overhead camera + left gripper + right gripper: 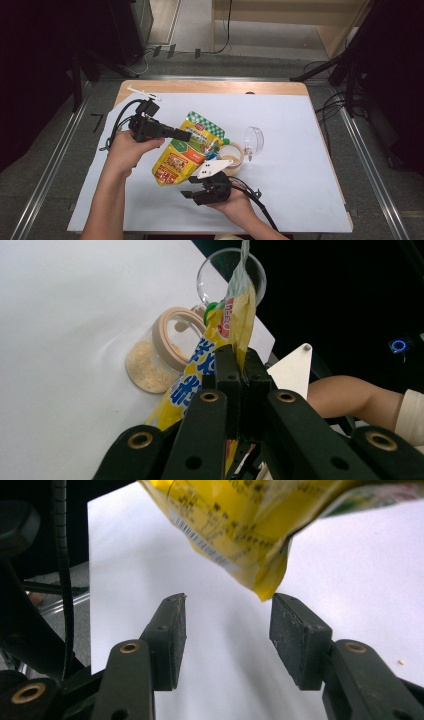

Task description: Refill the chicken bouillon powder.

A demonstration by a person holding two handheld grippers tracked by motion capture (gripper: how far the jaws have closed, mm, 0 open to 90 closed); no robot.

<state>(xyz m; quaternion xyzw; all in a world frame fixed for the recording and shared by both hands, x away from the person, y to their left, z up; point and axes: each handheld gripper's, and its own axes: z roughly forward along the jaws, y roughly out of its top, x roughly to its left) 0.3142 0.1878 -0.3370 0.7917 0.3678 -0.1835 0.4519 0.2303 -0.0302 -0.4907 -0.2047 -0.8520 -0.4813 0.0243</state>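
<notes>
The left gripper (186,135), left of centre in the high view, has its jaws clamped tight on the edge of a yellow snack pouch (185,150); in the left gripper view the two black pads pinch the thin bag (235,325) between them with no gap. The pouch hangs tilted above the middle of the tabletop, its green checked top toward the upper right of the frame and its lower corner toward the bottom.

The right gripper (189,193), at lower centre of the high view, sits just below that lower corner. Its jaws stand about half open with nothing between the pads; in the right gripper view the bag's yellow corner (265,587) hangs just above the gap, close to the right-hand pad, and I cannot tell whether it touches it.

Just right of the pouch lies a clear jar (234,155) with a beige rim and tan powder inside, and beside it a clear lid (254,138).

The tabletop (300,165) is wood under a white sheet. Around it is grey floor with metal rails, cables and dark stands.
</notes>
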